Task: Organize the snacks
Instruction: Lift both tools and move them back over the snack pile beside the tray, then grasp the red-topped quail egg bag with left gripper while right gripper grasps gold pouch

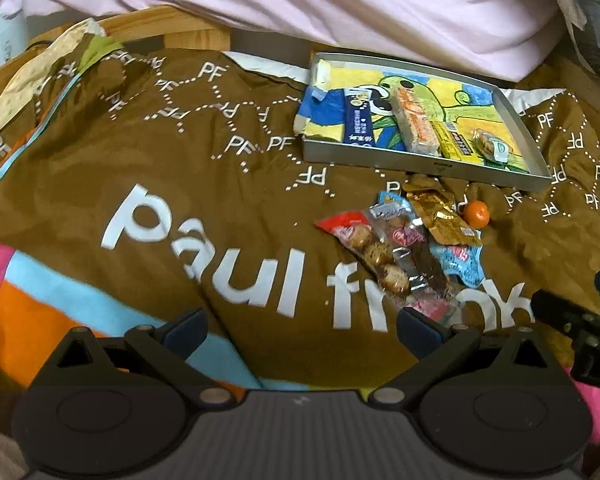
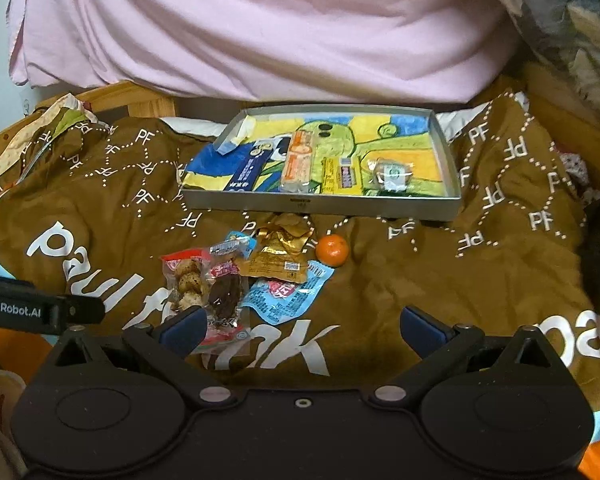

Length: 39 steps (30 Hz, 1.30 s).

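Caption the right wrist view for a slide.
Open tongs face loose snack packets and an orange before a partly filled tray.

- Left gripper: fingers spread wide apart, nothing between them, pointing forward.
- Right gripper: fingers likewise wide apart and empty.
- The two grippers sit side by side, each seen just beyond the other's outer finger.
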Motion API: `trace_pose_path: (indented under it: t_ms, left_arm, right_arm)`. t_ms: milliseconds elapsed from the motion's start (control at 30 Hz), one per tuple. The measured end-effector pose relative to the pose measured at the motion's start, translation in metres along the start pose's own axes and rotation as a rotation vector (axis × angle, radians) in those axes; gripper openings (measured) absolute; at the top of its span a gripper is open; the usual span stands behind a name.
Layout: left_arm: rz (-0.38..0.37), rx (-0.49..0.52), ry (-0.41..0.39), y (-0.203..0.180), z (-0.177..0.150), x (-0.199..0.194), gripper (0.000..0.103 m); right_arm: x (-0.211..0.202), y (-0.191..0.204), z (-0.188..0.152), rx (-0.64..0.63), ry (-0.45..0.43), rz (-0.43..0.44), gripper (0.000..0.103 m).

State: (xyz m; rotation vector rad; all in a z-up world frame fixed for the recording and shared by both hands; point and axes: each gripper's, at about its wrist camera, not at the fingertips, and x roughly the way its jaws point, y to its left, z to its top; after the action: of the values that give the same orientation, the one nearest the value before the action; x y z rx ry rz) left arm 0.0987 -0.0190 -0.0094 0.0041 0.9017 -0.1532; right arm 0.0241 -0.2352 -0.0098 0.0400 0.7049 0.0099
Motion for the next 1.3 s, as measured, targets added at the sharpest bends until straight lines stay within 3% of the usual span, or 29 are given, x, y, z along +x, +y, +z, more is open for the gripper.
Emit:
trace_pose_path:
  t_ms: [333,533,733,1000,1300]
  left_arm:
    - [-0.043,0.115,0.095,-0.015,0.018,0.044,0.102]
    - [-0.081,0.109,0.143,-0.018,0.019,0.065,0.103]
    - [-0.069,0.109,0.122,-0.024,0.025,0.087,0.102]
    - [-0.087,0.135,0.086,-0.036,0.023,0.094,0.102]
    - [-0.146,0.067,0.083,-0.032,0.021,0.093,0.086]
  right_arm:
    - [0.028,0.001,0.012,-0.106,0.059,0.050,0.102]
    - [0.048,-0.004,0.020,-0.187,0.052,0.079,0.102]
    - [0.081,-0.020,0.038,-0.203,-0.044,0.137,0.102]
    - [0.115,-0.027,0.051,-0.066,0.019,0.278,0.092]
    - [0.148,-0.007,0.054,-0.106,0.080,0.216,0.086]
